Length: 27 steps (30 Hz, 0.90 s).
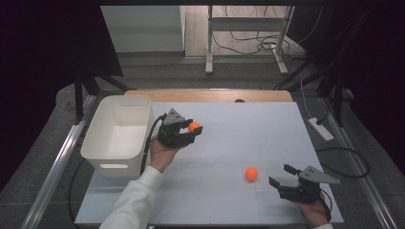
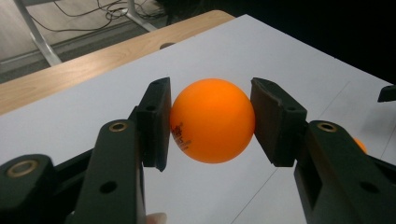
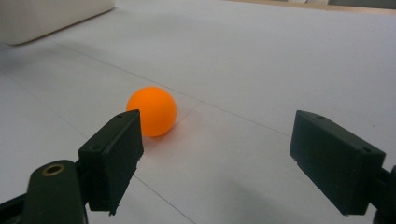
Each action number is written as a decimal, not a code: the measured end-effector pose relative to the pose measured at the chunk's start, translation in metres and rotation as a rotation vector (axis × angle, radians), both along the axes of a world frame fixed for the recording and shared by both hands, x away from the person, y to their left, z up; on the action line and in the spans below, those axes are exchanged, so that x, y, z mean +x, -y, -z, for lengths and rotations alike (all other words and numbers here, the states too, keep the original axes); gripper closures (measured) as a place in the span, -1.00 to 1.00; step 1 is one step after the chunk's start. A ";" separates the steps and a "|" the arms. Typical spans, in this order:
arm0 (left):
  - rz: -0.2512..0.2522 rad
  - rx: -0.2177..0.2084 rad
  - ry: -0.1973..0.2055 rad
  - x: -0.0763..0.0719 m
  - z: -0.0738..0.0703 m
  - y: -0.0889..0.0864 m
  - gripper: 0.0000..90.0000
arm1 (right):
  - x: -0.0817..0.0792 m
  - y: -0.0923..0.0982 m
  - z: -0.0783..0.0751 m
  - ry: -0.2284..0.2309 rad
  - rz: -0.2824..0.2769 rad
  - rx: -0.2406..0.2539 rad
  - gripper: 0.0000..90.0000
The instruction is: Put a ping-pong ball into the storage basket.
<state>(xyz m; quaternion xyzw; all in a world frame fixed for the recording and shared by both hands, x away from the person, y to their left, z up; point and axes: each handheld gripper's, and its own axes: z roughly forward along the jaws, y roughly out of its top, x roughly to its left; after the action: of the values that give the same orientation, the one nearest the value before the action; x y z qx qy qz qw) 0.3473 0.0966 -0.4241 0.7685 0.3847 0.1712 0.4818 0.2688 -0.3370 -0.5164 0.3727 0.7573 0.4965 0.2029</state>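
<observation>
My left gripper (image 1: 193, 129) is shut on an orange ball (image 1: 194, 126), lifted above the white table just right of the white bin (image 1: 118, 133). In the left gripper view both pads press the sides of that orange ball (image 2: 212, 120), and my left gripper (image 2: 210, 122) points over the white sheet. A second orange ball (image 1: 251, 173) lies on the table at the front right. My right gripper (image 1: 281, 175) stands open just right of it, low over the surface. The right gripper view shows this second ball (image 3: 152, 111) beyond the left jaw, with nothing between the jaws of my right gripper (image 3: 215, 158).
The white bin has an open top and stands at the table's left edge. A wooden strip (image 1: 210, 95) runs along the table's far edge. Metal rails (image 1: 57, 167) flank the table, and a white power strip (image 1: 321, 129) lies on the floor at the right.
</observation>
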 end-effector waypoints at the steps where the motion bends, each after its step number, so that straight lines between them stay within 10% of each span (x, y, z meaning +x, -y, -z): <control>1: 0.000 -0.002 0.005 -0.001 -0.001 0.000 0.12 | 0.000 0.000 0.000 0.000 0.000 0.000 -0.62; 27: -0.021 -0.050 0.054 -0.013 -0.022 -0.013 0.12 | 0.000 0.000 0.000 -0.001 0.004 -0.002 -0.62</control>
<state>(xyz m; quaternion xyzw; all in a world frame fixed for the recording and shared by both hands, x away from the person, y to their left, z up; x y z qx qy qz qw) 0.3341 0.1100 -0.4021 0.7470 0.3839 0.1875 0.5093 0.2687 -0.3368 -0.5168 0.3744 0.7571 0.4952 0.2036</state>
